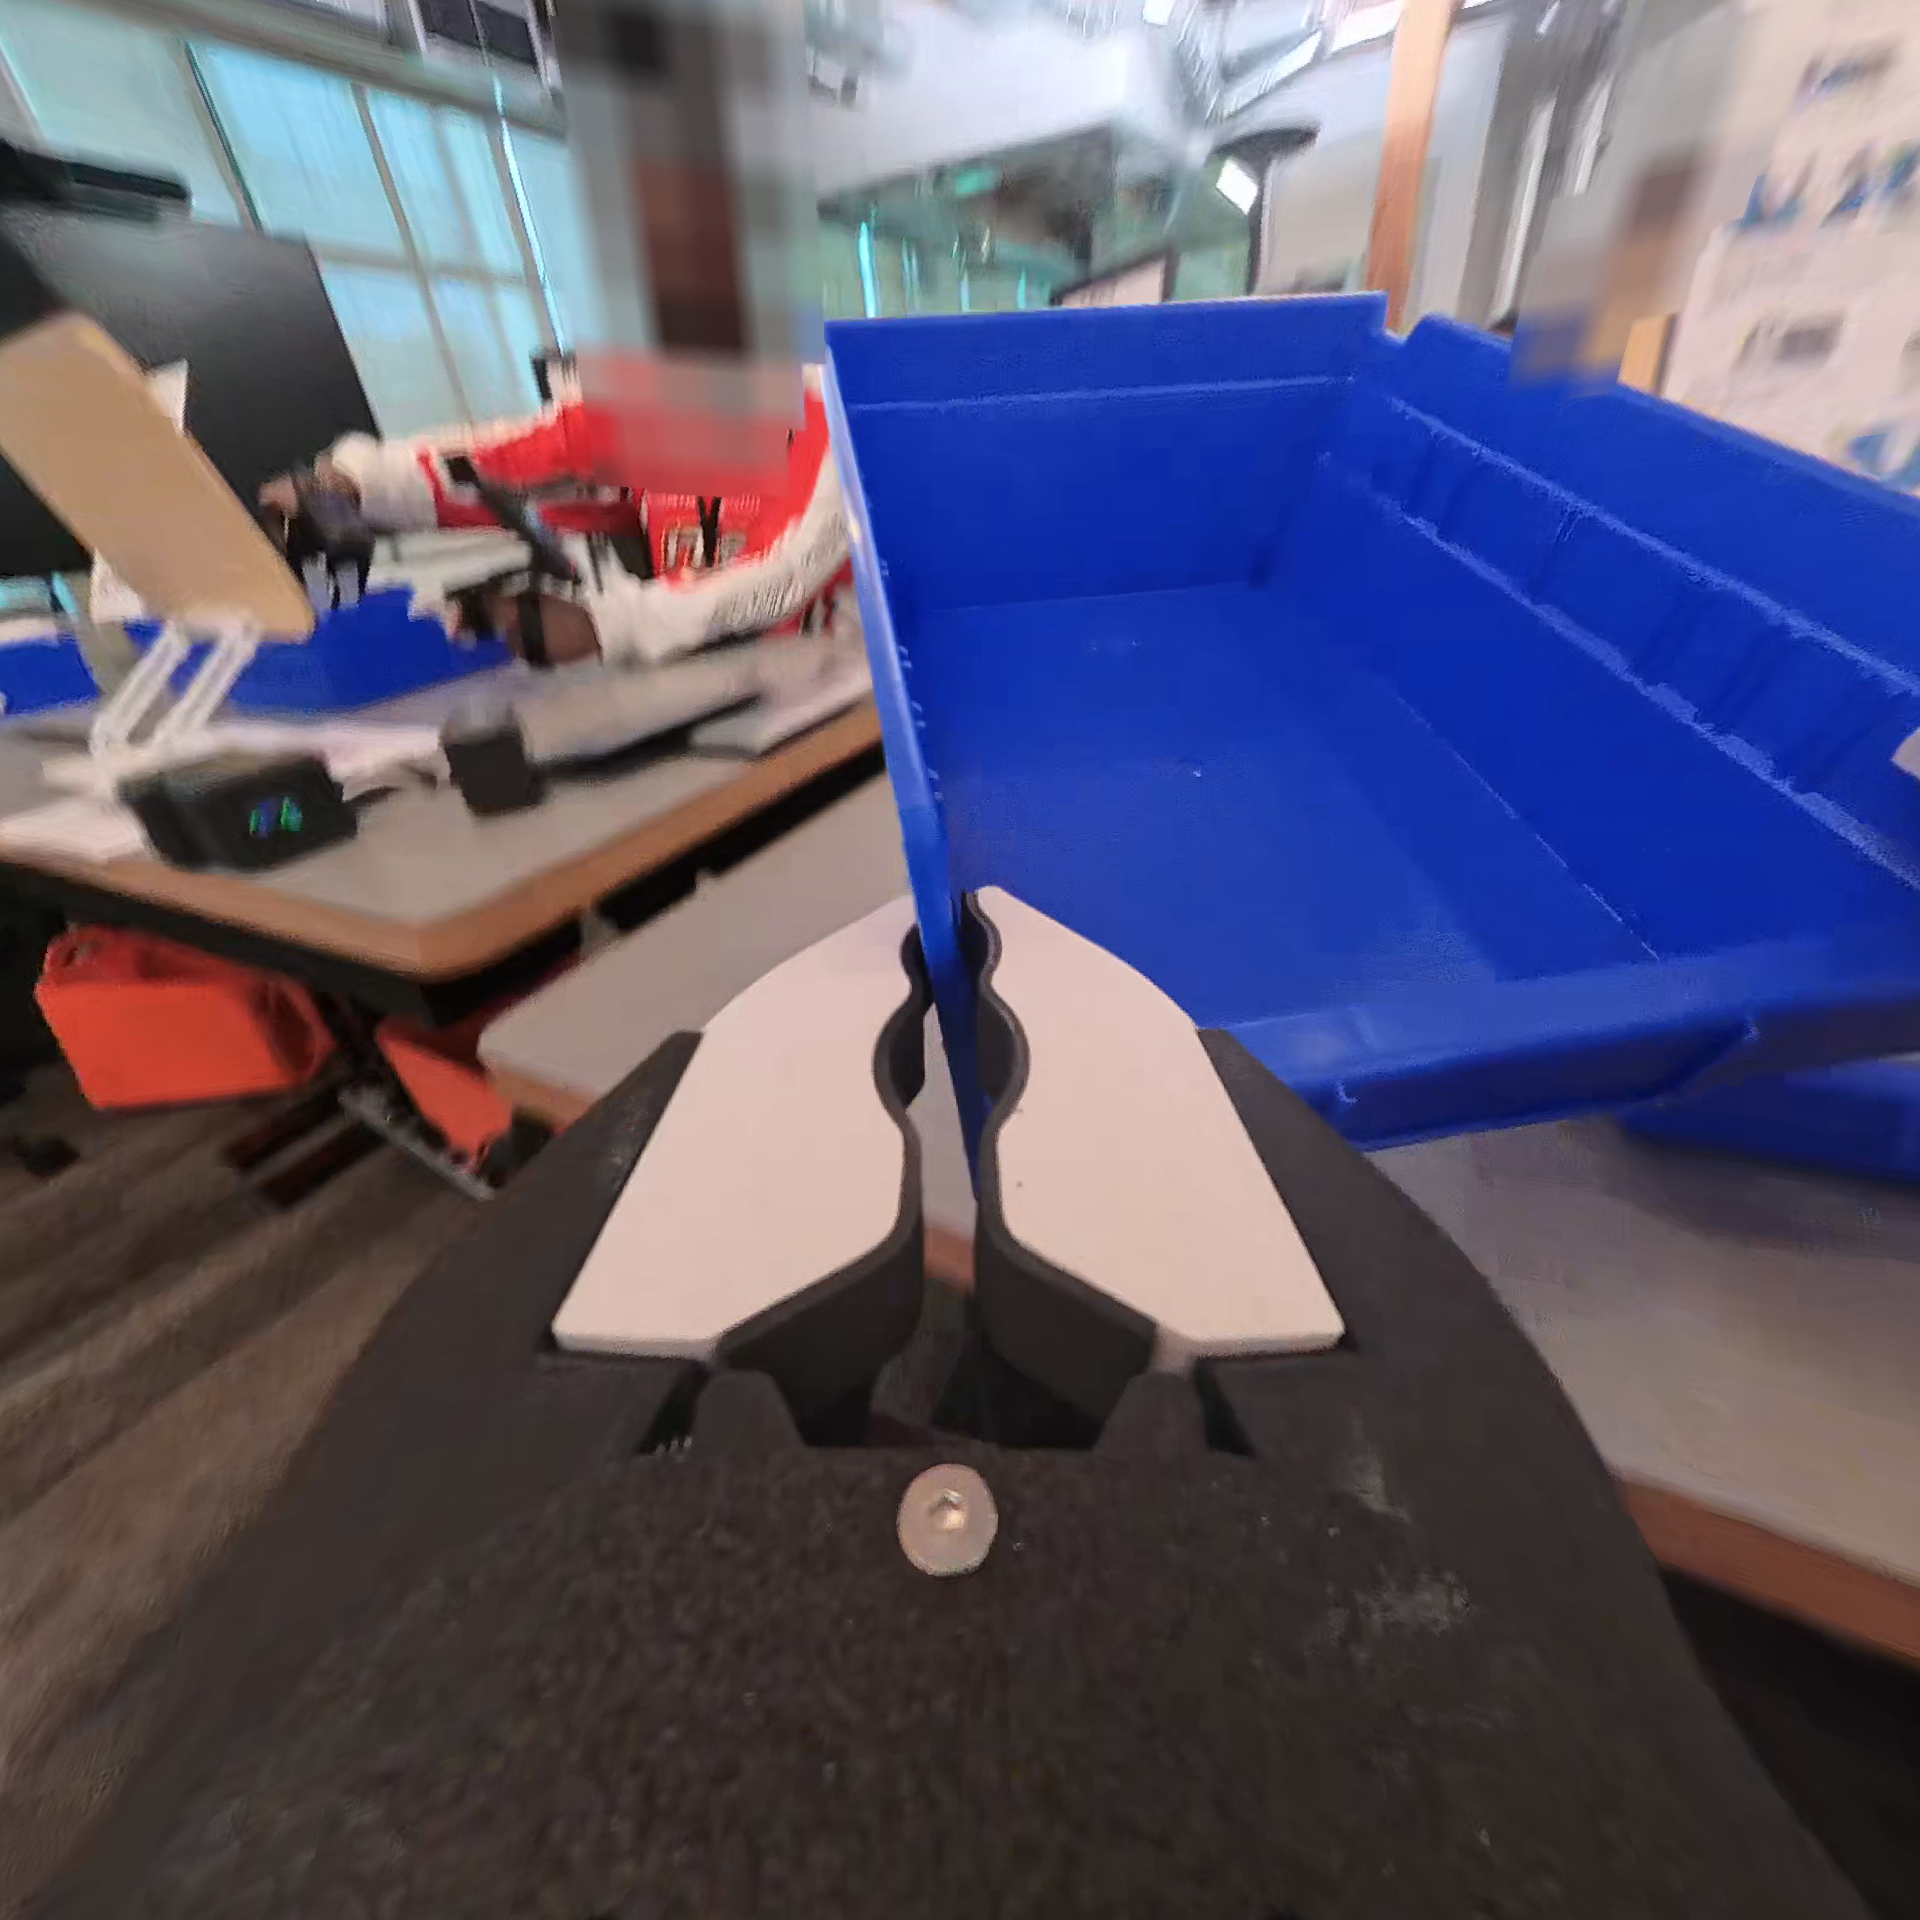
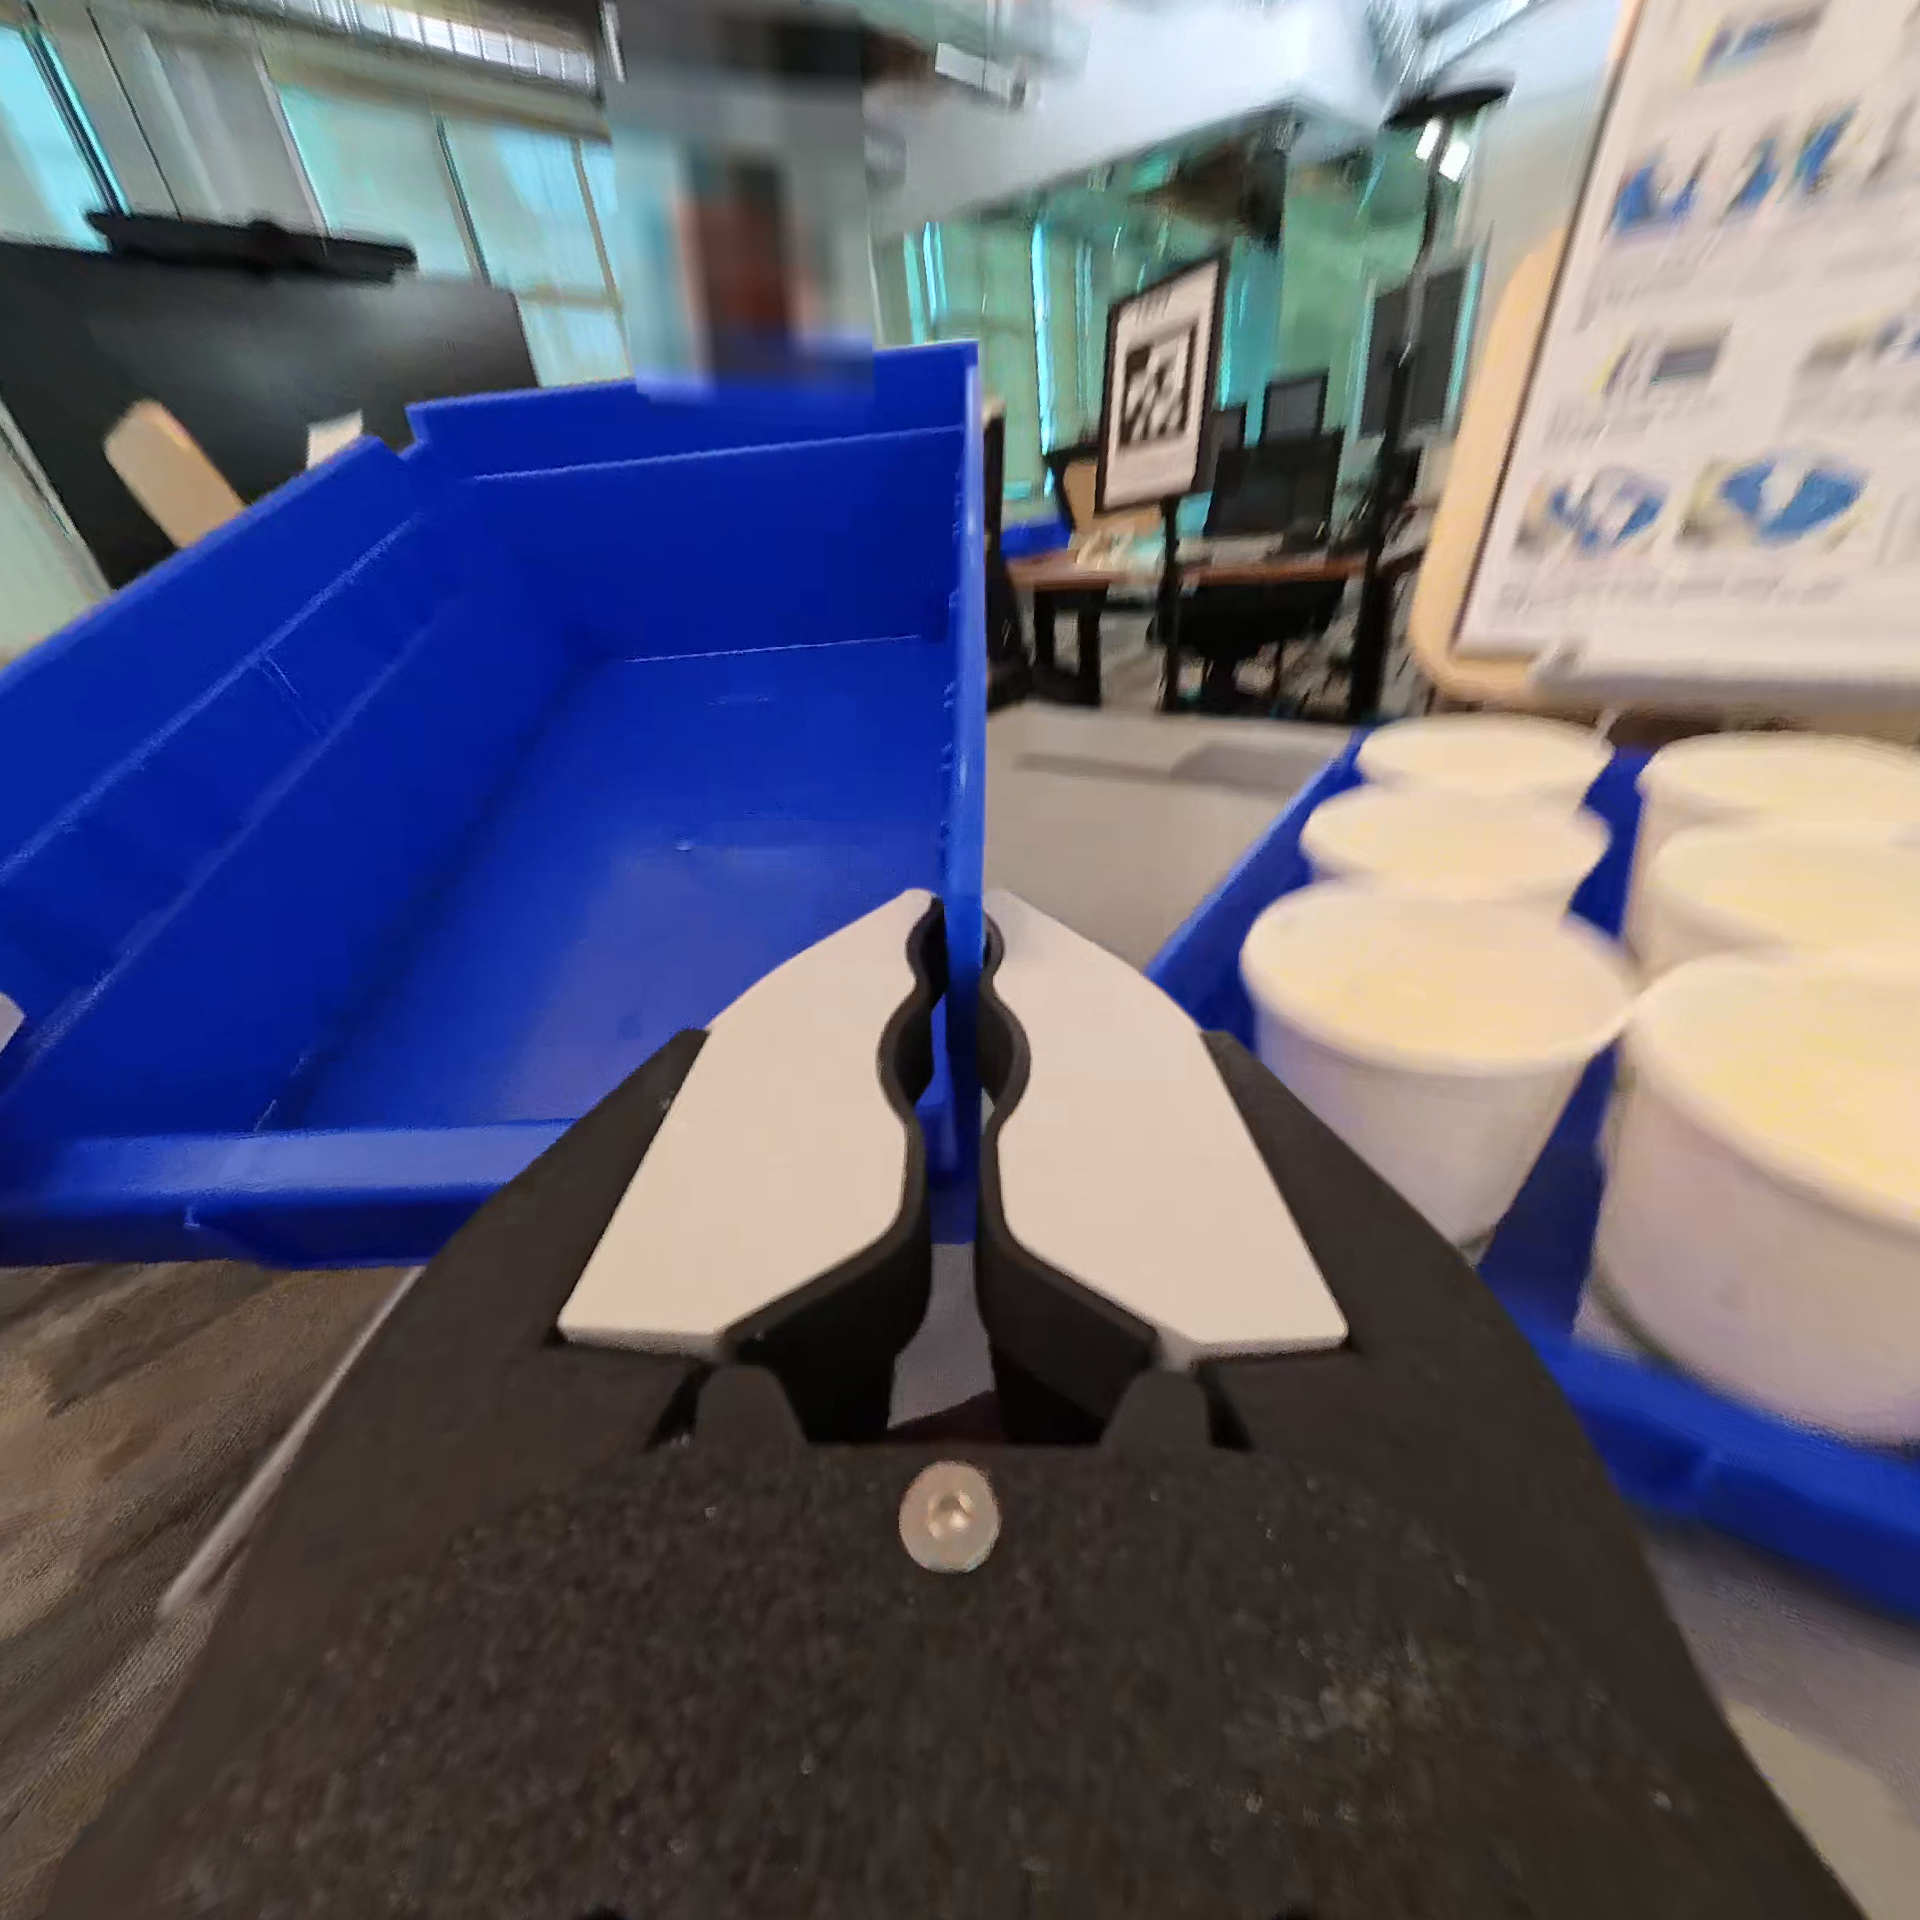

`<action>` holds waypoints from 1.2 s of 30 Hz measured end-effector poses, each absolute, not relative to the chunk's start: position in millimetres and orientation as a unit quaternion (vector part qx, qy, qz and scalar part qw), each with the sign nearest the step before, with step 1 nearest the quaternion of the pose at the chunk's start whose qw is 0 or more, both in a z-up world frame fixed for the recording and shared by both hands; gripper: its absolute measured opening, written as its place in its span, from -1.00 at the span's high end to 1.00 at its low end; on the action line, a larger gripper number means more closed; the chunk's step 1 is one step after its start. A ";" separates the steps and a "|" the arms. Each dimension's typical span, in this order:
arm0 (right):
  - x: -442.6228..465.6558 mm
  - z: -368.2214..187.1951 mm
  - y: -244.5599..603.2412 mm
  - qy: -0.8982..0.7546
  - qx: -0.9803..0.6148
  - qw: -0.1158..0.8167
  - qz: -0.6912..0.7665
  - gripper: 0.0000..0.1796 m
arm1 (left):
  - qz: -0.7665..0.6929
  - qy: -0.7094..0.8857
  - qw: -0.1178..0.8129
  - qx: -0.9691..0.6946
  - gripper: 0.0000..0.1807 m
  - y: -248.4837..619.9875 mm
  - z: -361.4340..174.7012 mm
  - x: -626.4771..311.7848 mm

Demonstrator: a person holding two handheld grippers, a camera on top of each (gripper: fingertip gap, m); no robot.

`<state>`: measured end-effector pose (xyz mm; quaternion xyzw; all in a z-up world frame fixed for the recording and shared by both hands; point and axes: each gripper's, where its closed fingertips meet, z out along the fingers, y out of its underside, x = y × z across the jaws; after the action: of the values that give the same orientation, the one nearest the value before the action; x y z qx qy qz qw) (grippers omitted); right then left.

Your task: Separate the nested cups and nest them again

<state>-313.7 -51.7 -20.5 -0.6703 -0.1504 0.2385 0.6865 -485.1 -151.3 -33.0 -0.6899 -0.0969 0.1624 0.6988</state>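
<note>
An empty blue plastic bin (image 1: 1299,790) is held tilted above the table between both grippers. My left gripper (image 1: 951,935) is shut on the bin's left side wall; the thin blue wall runs between its pads. My right gripper (image 2: 964,935) is shut on the bin's right side wall (image 2: 966,665) in the same way. The bin's inside (image 2: 582,831) shows in the right wrist view and holds nothing. Several white cups (image 2: 1423,1029) stand in another blue bin (image 2: 1714,1455) to the right of my right gripper. Neither gripper shows in the other's view.
A grey table with a wooden edge (image 1: 1714,1403) lies under the held bin. A second desk (image 1: 416,883) with black devices stands to the left, with orange boxes (image 1: 177,1029) under it. A picture board (image 2: 1704,343) leans at the right behind the cups.
</note>
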 end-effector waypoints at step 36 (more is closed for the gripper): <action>281.8 -104.8 -5.6 0.127 -0.802 0.584 0.014 0.96 | -0.148 0.182 0.590 -0.772 0.94 35.6 -96.0 95.1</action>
<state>281.8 -5.6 -104.8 -0.8016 0.1272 0.0140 0.5840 95.1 35.6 -96.0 -0.7722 0.1824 -0.1475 0.5904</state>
